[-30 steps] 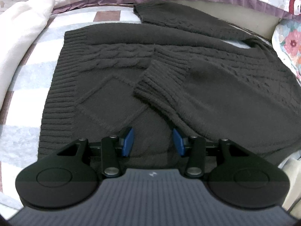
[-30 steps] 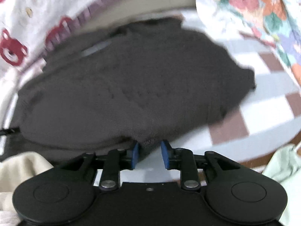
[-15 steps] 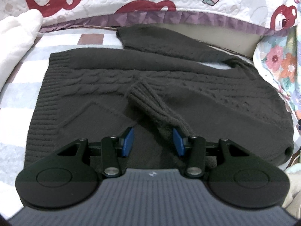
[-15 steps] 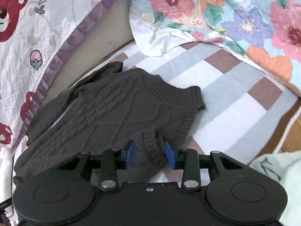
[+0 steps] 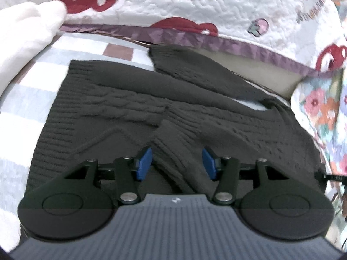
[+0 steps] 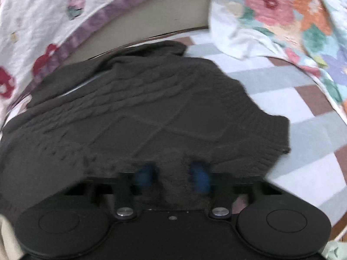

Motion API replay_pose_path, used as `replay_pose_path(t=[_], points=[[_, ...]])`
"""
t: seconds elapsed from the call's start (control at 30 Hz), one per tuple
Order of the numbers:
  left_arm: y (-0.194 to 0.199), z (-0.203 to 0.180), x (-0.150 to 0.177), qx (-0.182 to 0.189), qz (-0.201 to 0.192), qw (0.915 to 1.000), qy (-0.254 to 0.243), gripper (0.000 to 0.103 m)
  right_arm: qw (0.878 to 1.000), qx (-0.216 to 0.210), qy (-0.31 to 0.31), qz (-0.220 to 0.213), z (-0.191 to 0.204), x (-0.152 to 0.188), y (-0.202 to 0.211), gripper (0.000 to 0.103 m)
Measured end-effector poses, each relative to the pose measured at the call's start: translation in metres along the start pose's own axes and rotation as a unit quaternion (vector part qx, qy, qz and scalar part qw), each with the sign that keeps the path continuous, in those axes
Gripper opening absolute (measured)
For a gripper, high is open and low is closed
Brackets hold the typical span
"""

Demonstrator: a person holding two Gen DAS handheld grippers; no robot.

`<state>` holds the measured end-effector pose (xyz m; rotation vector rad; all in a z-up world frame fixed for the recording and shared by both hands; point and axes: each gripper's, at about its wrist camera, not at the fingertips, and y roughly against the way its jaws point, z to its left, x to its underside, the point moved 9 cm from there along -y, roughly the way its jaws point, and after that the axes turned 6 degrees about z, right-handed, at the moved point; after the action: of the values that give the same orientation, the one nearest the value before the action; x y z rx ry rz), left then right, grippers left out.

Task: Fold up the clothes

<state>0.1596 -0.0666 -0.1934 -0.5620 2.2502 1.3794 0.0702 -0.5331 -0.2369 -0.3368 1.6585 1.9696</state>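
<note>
Jaws of your left gripper [image 5: 176,162] stand parted, with the ribbed cuff of the sleeve [image 5: 173,138] lying in the gap between the blue pads [image 5: 144,163]; neither pad presses the knit. That sleeve is folded across the body of the dark cable-knit sweater [image 5: 112,112], which spreads flat over the middle of the left wrist view. Its other sleeve [image 5: 195,73] stretches toward the upper right of the frame.

Your right gripper [image 6: 173,174] shows blurred. Its pads sit apart with a fold of sweater [image 6: 151,112] edge between them, but you cannot tell from the smear whether they pinch it. The ribbed hem [image 6: 275,134] ends at the right of that frame.

Under the sweater lies a checked sheet [image 5: 28,99] in grey, white and brown. Behind it, along the top of both views, runs a white quilt with red bears [image 5: 184,6] and a purple border. A floral quilt [image 6: 292,13] fills the upper right of the right wrist view, and a white pillow [image 5: 23,34] sits at the upper left of the left wrist view.
</note>
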Motion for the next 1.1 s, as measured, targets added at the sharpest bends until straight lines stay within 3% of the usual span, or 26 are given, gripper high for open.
replay_pose_path(t=[0.1, 0.27, 0.33, 0.43, 0.57, 0.7, 0.8, 0.9, 1.0, 1.1], points=[[0.003, 0.009, -0.002, 0.004, -0.005, 0.9996, 0.027, 0.052, 0.999, 0.023, 0.013, -0.043, 0.002, -0.003, 0.018, 0.017], [-0.004, 0.014, 0.002, 0.001, 0.004, 0.9994, 0.033, 0.054, 0.996, 0.074, 0.033, -0.049, -0.01, -0.002, 0.025, 0.015], [-0.011, 0.012, 0.008, 0.008, 0.015, 0.9993, 0.035, 0.054, 0.997, 0.073, 0.02, -0.03, -0.015, 0.002, 0.015, 0.016], [-0.018, 0.007, 0.013, 0.022, 0.027, 0.9986, 0.04, 0.054, 0.998, 0.058, 0.018, -0.032, -0.006, -0.001, 0.024, 0.03], [-0.02, 0.0, 0.014, 0.029, 0.03, 0.9985, 0.034, 0.054, 0.998, 0.037, 0.018, -0.037, 0.007, -0.005, 0.039, 0.038], [-0.02, -0.002, 0.014, 0.03, 0.033, 0.9983, 0.037, 0.055, 0.996, -0.027, 0.087, -0.013, 0.045, 0.009, 0.05, 0.053], [-0.02, -0.002, 0.015, 0.03, 0.035, 0.9982, 0.038, 0.055, 0.987, -0.031, 0.158, 0.024, 0.069, 0.037, 0.04, 0.054], [-0.019, -0.003, 0.016, 0.028, 0.036, 0.9984, 0.035, 0.055, 0.982, -0.015, 0.181, 0.049, 0.074, 0.057, 0.027, 0.054], [-0.018, -0.004, 0.015, 0.028, 0.034, 0.9985, 0.032, 0.055, 0.982, 0.011, 0.186, 0.027, 0.076, 0.051, 0.036, 0.054], [-0.016, -0.004, 0.014, 0.027, 0.03, 0.9987, 0.031, 0.055, 0.984, 0.006, 0.177, 0.004, 0.079, 0.039, 0.048, 0.054]])
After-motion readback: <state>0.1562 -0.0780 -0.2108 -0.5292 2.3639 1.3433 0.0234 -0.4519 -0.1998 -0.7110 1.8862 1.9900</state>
